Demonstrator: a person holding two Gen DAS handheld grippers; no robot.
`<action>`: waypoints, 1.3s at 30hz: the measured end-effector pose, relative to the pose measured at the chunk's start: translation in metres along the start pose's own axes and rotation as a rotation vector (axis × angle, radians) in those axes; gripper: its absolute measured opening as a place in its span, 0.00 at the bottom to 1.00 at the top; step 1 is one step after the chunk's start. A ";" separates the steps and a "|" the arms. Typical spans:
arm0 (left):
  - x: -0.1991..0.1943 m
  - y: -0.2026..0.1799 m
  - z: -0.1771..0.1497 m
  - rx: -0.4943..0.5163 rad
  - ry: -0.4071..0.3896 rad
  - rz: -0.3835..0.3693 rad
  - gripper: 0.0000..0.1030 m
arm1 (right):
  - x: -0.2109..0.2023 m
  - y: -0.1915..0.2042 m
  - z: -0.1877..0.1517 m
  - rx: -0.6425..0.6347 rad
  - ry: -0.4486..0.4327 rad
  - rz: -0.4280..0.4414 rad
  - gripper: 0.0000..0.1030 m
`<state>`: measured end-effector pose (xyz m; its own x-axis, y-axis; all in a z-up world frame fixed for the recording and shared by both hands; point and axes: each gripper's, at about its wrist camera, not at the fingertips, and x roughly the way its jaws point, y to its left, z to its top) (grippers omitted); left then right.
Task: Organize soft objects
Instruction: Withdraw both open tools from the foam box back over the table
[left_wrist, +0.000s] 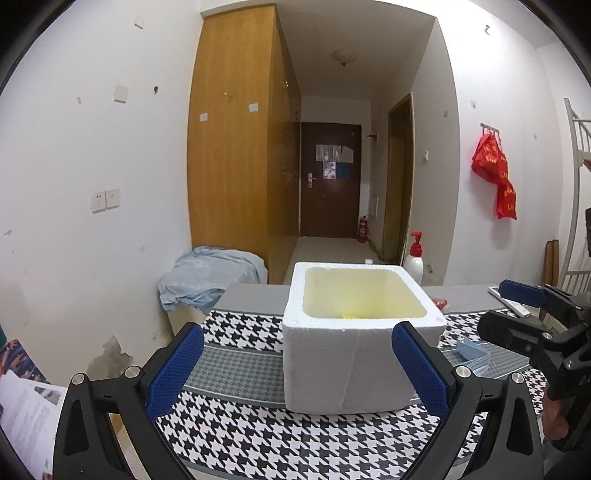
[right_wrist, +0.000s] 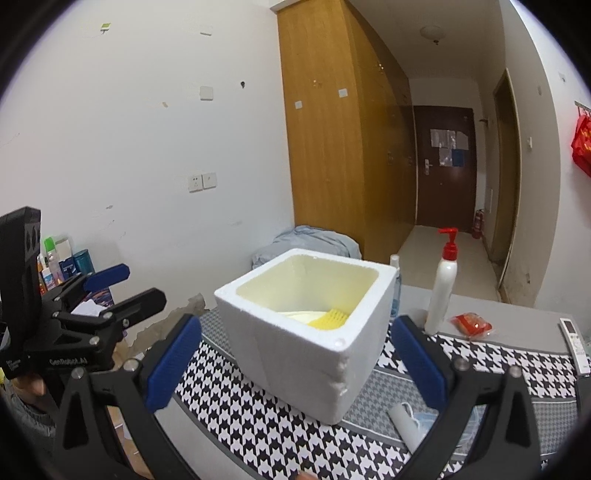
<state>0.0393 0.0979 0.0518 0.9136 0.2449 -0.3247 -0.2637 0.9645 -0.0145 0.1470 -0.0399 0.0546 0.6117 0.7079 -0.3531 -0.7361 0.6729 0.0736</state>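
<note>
The foam box is plain white outside, creamy yellow on the inside walls, with a bright yellow gridded thing sitting in the bottom; the cloth under it is black-and-white houndstooth with a finer grey houndstooth band across it; both grippers are black with blue dotted pads; the pump bottle is white with a red top; little red packet next to it; wardrobe is honey-coloured wood grain; door dark brown; crumpled fabric pale blue.

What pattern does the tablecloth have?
Black-and-white houndstooth tablecloth with a grey band; clearest in the left wrist view.
</note>
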 end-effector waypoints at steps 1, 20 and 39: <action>0.000 0.000 -0.002 -0.005 -0.001 0.000 0.99 | 0.000 0.000 -0.002 -0.003 0.001 -0.005 1.00; -0.002 -0.011 -0.040 -0.033 -0.036 -0.054 0.99 | -0.014 -0.004 -0.039 -0.032 -0.028 -0.046 1.00; 0.011 -0.046 -0.057 0.013 -0.041 -0.132 0.99 | -0.028 -0.034 -0.058 0.053 -0.025 -0.113 1.00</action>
<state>0.0435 0.0509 -0.0053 0.9521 0.1191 -0.2816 -0.1363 0.9898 -0.0424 0.1381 -0.0949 0.0076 0.6973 0.6319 -0.3382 -0.6464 0.7584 0.0843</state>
